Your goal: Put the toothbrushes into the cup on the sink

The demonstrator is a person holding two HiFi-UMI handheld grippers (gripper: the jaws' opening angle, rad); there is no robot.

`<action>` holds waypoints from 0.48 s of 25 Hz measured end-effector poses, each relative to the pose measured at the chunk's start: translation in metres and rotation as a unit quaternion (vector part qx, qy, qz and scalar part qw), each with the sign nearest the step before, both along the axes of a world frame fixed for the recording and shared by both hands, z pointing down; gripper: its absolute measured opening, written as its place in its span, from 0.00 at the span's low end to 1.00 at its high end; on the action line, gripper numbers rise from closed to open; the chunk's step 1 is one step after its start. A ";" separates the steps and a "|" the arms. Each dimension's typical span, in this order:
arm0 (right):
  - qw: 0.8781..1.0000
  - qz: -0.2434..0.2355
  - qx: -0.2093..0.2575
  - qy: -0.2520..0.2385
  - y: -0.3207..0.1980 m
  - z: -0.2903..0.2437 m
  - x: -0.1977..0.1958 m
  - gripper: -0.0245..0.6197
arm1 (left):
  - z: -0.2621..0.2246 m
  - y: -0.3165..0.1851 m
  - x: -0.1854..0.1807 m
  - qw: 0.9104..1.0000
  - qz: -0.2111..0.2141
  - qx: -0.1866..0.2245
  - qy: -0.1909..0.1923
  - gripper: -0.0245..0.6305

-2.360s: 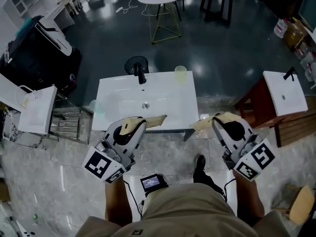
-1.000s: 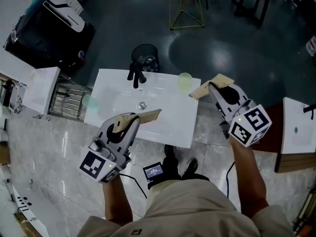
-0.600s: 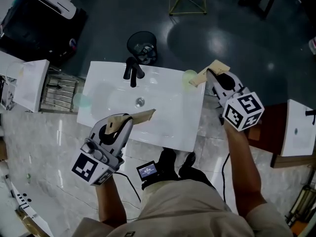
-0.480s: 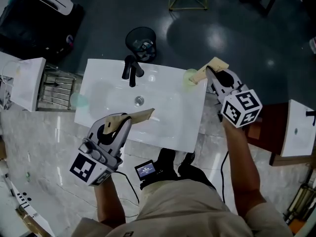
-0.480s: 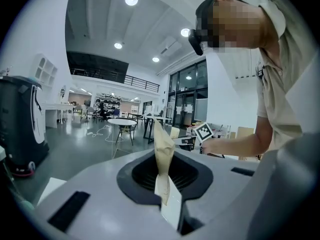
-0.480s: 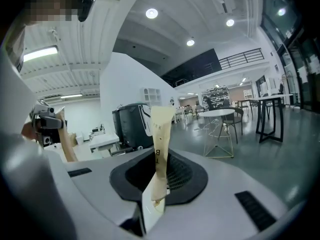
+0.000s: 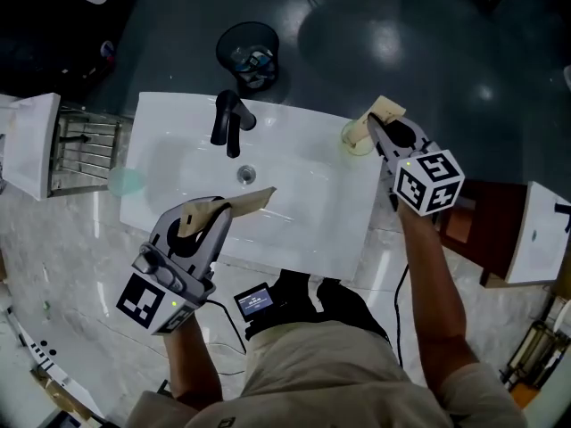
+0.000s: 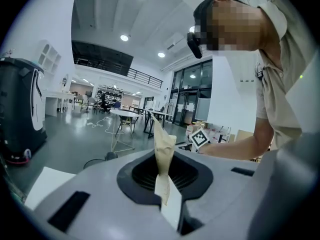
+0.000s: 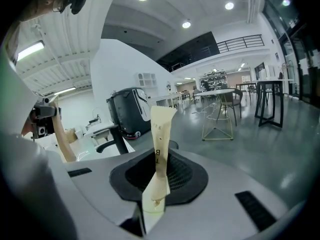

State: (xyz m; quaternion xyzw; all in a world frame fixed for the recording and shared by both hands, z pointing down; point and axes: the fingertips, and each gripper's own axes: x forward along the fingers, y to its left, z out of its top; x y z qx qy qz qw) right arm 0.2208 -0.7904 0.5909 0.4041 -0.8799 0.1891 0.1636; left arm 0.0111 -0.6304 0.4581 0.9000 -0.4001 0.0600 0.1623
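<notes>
Gripping a wrapped toothbrush [image 7: 384,110] in our R claw [image 7: 373,125], tip over the cup [image 7: 352,141], maybe touching; L claw [image 7: 234,206] pinches a 2nd toothbrush [image 7: 252,200].

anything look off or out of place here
Nothing spilled or broken. One oddity: the toothbrush in the left tool and the toothbrush in the right tool, by the cup, are both wrapped in tan paper sleeves.
</notes>
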 end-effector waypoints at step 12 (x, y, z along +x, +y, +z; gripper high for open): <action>0.998 -0.001 -0.026 0.061 -0.008 0.043 0.004 0.24 | 0.020 -0.020 -0.002 1.000 -0.006 -0.015 0.013 0.10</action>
